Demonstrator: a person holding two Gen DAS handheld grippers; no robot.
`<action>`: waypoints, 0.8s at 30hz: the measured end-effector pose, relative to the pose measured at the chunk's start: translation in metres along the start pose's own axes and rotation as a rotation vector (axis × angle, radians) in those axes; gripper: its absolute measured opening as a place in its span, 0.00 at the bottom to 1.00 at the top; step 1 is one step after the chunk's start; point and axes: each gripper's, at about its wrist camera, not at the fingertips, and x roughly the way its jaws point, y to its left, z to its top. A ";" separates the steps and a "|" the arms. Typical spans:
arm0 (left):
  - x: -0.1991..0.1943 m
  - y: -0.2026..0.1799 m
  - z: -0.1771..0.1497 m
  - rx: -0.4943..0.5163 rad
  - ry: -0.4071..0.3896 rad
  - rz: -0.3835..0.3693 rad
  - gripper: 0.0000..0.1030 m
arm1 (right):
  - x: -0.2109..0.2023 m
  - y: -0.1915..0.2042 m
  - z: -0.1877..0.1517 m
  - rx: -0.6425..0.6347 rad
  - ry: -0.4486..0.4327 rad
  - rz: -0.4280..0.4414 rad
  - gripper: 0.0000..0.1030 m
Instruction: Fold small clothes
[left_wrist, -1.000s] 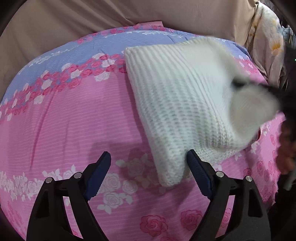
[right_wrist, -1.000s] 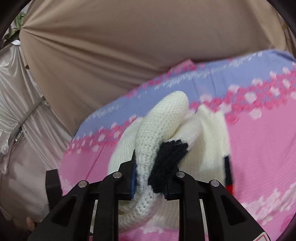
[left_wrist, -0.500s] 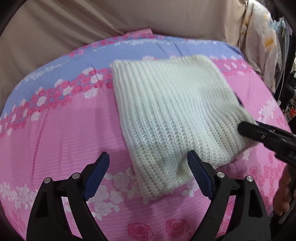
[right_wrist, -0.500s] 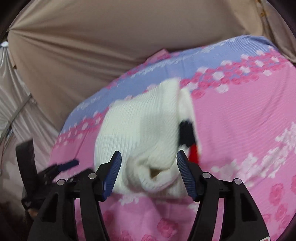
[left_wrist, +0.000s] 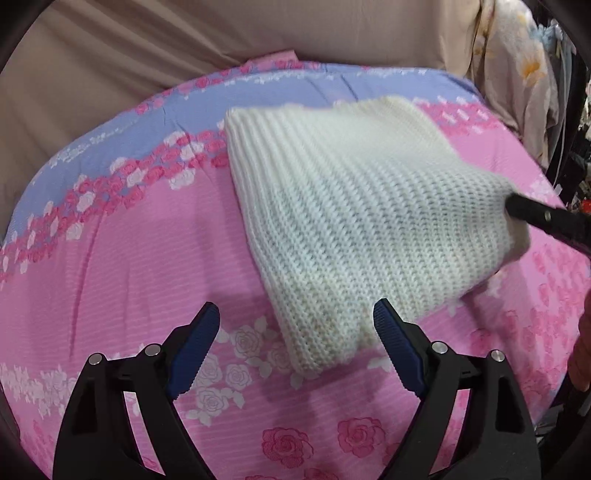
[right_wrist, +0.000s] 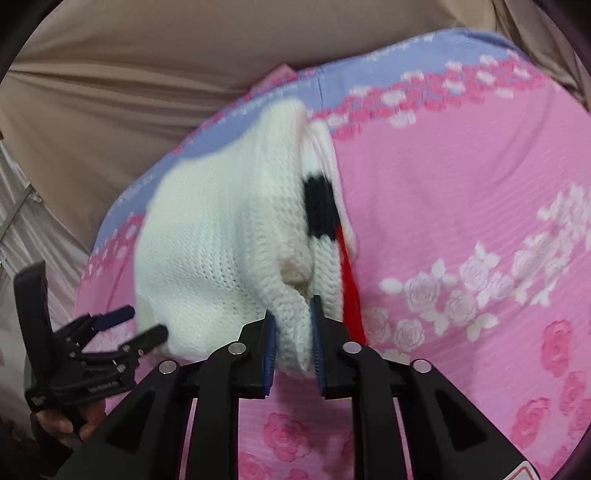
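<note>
Right gripper (left_wrist: 546, 219) cut off at frame edge; sweater's (right_wrist: 221, 236) far end blurred

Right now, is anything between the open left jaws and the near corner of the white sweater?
Nothing visible. The left gripper is open above bare floral bedsheet, with the white knit sweater corner just ahead. The right gripper has just closed on its far edge.

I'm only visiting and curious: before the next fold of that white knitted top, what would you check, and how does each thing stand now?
1. Right hand-held gripper grips the sweater edge: ok; its jaws just closed on the knit.
2. Left hand-held gripper open, holding nothing: ok.
3. Sweater lies wholly on the bedspread: ok.
4. Top layer smooth: ok.
5. Sleeves tucked evenly inside: cannot tell.
</note>
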 end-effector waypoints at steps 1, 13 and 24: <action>-0.006 0.001 0.005 -0.007 -0.020 -0.002 0.81 | -0.008 0.003 0.005 -0.002 -0.024 0.009 0.29; 0.025 0.000 0.026 -0.055 0.022 0.038 0.82 | 0.063 0.039 0.064 -0.153 0.009 -0.090 0.15; 0.046 -0.008 0.019 -0.068 0.076 0.055 0.83 | 0.056 0.008 0.074 -0.107 -0.033 -0.098 0.19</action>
